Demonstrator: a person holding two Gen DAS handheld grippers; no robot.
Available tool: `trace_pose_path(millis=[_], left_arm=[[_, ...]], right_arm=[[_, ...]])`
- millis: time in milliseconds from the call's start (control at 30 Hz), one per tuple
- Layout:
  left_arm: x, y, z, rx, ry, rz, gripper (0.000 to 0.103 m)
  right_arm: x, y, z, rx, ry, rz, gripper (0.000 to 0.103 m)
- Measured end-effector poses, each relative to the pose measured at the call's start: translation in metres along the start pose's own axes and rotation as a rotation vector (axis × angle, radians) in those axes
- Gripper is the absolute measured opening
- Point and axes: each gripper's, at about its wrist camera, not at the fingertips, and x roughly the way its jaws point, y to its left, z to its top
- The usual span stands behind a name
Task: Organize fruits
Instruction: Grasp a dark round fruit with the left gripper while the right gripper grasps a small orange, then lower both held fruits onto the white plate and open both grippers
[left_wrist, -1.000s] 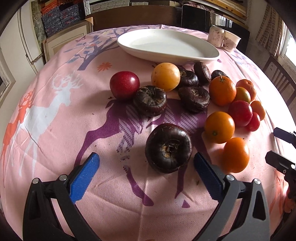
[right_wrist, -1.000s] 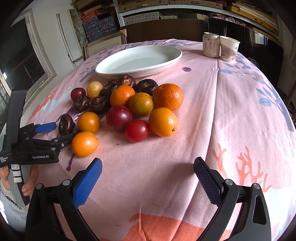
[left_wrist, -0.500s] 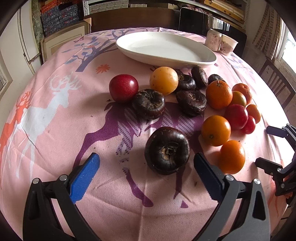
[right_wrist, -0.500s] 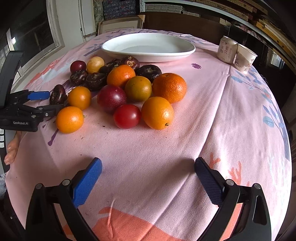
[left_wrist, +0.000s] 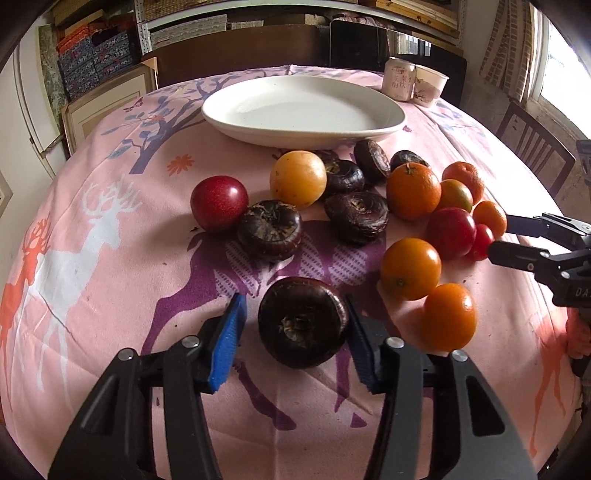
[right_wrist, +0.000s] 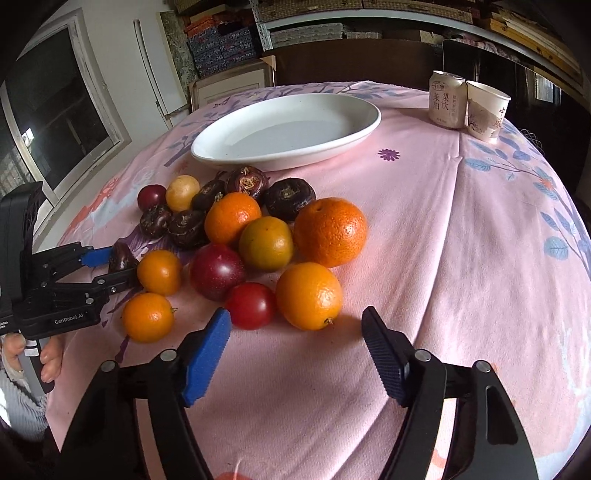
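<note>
A pile of fruit lies on the pink tablecloth in front of an empty white oval plate (left_wrist: 303, 110), which also shows in the right wrist view (right_wrist: 288, 129). My left gripper (left_wrist: 295, 347) is open, its blue pads on either side of a dark brown water chestnut (left_wrist: 303, 321); the right pad touches it, the left stands a little off. My right gripper (right_wrist: 295, 350) is open just short of an orange (right_wrist: 308, 295) and a red tomato (right_wrist: 251, 304). Other oranges (right_wrist: 330, 230), plums (left_wrist: 218, 202) and several water chestnuts (left_wrist: 356, 217) lie behind.
A drink can (right_wrist: 447, 99) and a paper cup (right_wrist: 485, 110) stand at the table's far right. The right gripper (left_wrist: 517, 240) shows at the right edge of the left wrist view. A chair (left_wrist: 532, 144) stands beside the table.
My left gripper has moved forward and narrowed around the near water chestnut. My right gripper has moved in toward the orange and tomato, its jaws narrower than before.
</note>
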Motion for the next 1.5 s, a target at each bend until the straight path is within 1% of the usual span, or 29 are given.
trace_pose_path(millis=[33, 100, 167, 200, 267, 333, 367, 400, 533, 600, 667, 733, 800, 867, 1000, 1067, 1133, 1233, 1300, 1333, 1367, 1400, 1433, 1500], left_arm=[[0.000, -0.002, 0.000, 0.008, -0.002, -0.006, 0.043], [0.000, -0.003, 0.000, 0.013, -0.004, -0.011, 0.042], [-0.001, 0.000, -0.001, -0.002, -0.006, -0.038, 0.042], [-0.002, 0.002, -0.001, -0.014, -0.008, -0.057, 0.042], [-0.004, 0.005, -0.002, -0.033, -0.012, -0.093, 0.042], [-0.004, 0.007, -0.003, -0.040, -0.012, -0.106, 0.042], [-0.004, 0.006, -0.002, -0.037, -0.011, -0.104, 0.042], [-0.003, 0.005, -0.002, -0.031, -0.010, -0.100, 0.042], [-0.004, 0.002, -0.002, -0.018, -0.015, -0.094, 0.042], [-0.009, 0.003, -0.001, -0.024, -0.022, -0.100, 0.042], [-0.017, 0.003, 0.003, -0.024, -0.038, -0.098, 0.042], [-0.027, 0.003, 0.010, -0.011, -0.067, -0.085, 0.042], [-0.037, 0.005, 0.025, -0.006, -0.099, -0.067, 0.042], [-0.043, 0.008, 0.046, -0.006, -0.134, -0.050, 0.042], [-0.037, 0.010, 0.096, -0.032, -0.187, -0.032, 0.042], [-0.022, 0.010, 0.119, -0.052, -0.180, -0.035, 0.042], [-0.002, 0.012, 0.137, -0.075, -0.160, -0.030, 0.042], [0.027, 0.020, 0.150, -0.112, -0.119, -0.037, 0.042], [0.044, 0.024, 0.152, -0.125, -0.084, -0.060, 0.042], [0.051, 0.025, 0.151, -0.123, -0.071, -0.062, 0.043], [0.056, 0.026, 0.150, -0.118, -0.063, -0.061, 0.046], [0.058, 0.027, 0.148, -0.117, -0.061, -0.057, 0.052], [0.058, 0.029, 0.147, -0.118, -0.063, -0.055, 0.057], [0.053, 0.034, 0.145, -0.130, -0.075, -0.059, 0.060]], right_arm=[[0.000, 0.001, 0.002, -0.005, -0.007, 0.004, 0.065], [0.001, 0.003, 0.004, -0.010, -0.015, 0.010, 0.063], [0.001, -0.001, 0.005, 0.014, -0.018, 0.038, 0.063], [0.000, -0.006, 0.005, 0.041, -0.020, 0.073, 0.063], [-0.002, -0.021, 0.005, 0.120, -0.012, 0.169, 0.063], [0.002, -0.034, 0.004, 0.190, 0.002, 0.231, 0.059], [0.005, -0.038, 0.004, 0.209, 0.015, 0.232, 0.050], [0.006, -0.039, 0.004, 0.213, 0.011, 0.233, 0.049], [0.005, -0.032, 0.004, 0.182, -0.001, 0.200, 0.047], [0.001, -0.030, 0.003, 0.170, -0.016, 0.174, 0.035], [-0.003, -0.032, 0.003, 0.182, -0.027, 0.206, 0.035], [-0.011, -0.028, 0.006, 0.168, -0.053, 0.201, 0.035], [-0.021, -0.024, 0.012, 0.151, -0.086, 0.188, 0.035], [-0.028, -0.021, 0.025, 0.143, -0.112, 0.194, 0.035], [-0.030, -0.012, 0.072, 0.121, -0.180, 0.172, 0.035], [-0.017, -0.010, 0.096, 0.132, -0.201, 0.151, 0.035], [0.003, -0.010, 0.117, 0.135, -0.192, 0.125, 0.035], [0.036, -0.011, 0.134, 0.136, -0.163, 0.065, 0.036], [0.052, -0.015, 0.140, 0.138, -0.140, 0.053, 0.037], [0.057, -0.016, 0.141, 0.134, -0.134, 0.045, 0.037], [0.059, -0.016, 0.141, 0.127, -0.134, 0.036, 0.043], [0.060, -0.017, 0.141, 0.122, -0.138, 0.030, 0.052], [0.058, -0.018, 0.140, 0.124, -0.150, 0.026, 0.052], [0.053, -0.021, 0.139, 0.132, -0.165, 0.032, 0.052]])
